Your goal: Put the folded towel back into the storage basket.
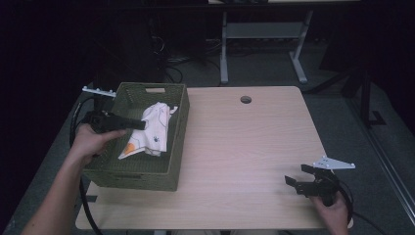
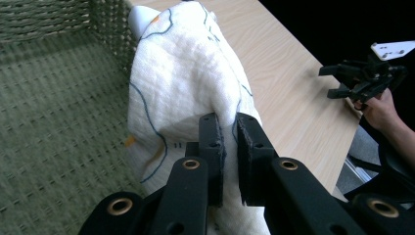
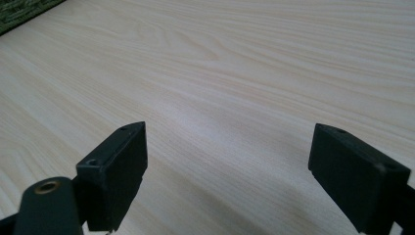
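Left gripper [image 2: 227, 132] fingers apparently pinching white cloth [image 2: 186, 73] in basket [image 1: 128, 174], right gripper [image 3: 227, 171] fingers spread.

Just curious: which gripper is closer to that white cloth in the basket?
Left. The left gripper is pinching the white cloth inside the green basket; the right gripper sits open, far across the table.

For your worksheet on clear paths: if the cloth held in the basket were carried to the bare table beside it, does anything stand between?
Only the basket's own right wall; the left gripper must lift the cloth over it. The table beyond is bare.
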Available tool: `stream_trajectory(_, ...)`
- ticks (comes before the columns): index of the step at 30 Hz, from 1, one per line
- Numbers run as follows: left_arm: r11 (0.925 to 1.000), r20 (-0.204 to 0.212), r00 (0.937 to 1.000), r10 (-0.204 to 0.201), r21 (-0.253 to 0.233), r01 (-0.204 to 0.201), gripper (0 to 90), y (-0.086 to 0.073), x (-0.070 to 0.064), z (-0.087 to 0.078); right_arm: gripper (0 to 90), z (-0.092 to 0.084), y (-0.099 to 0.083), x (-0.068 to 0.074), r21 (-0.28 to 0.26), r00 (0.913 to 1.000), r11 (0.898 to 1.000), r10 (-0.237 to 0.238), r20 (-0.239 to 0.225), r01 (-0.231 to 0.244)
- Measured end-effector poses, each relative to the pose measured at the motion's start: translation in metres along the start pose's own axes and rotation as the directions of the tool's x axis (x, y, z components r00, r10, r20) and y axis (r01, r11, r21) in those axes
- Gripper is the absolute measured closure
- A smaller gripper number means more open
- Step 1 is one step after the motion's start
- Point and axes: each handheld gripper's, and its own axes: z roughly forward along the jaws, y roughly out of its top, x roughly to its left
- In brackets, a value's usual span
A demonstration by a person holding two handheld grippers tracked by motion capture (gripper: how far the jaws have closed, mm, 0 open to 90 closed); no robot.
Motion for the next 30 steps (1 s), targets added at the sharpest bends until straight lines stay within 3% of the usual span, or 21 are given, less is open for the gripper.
stream_trajectory(9,0.9999,-0.006,0.9999,-0.012,0.007,0.012,82.9,-0.005,0.016,-0.002,14.3,0.002,0.0,0.003,0.011,1.0,1.0,-0.001,0.001,0.001)
stream_trajectory(15,0.9992,-0.017,0.9998,0.001,0.04,-0.001,82.9,-0.006,0.025,0.001,14.3,0.003,0.0,0.003,0.015,1.0,1.0,-0.002,0.005,0.002)
stream_trajectory(30,0.9956,-0.034,0.9993,0.013,0.094,-0.009,82.6,-0.006,0.037,0.01,14.3,0.003,0.0,0.002,0.018,0.9999,1.0,0.006,0.01,-0.006)
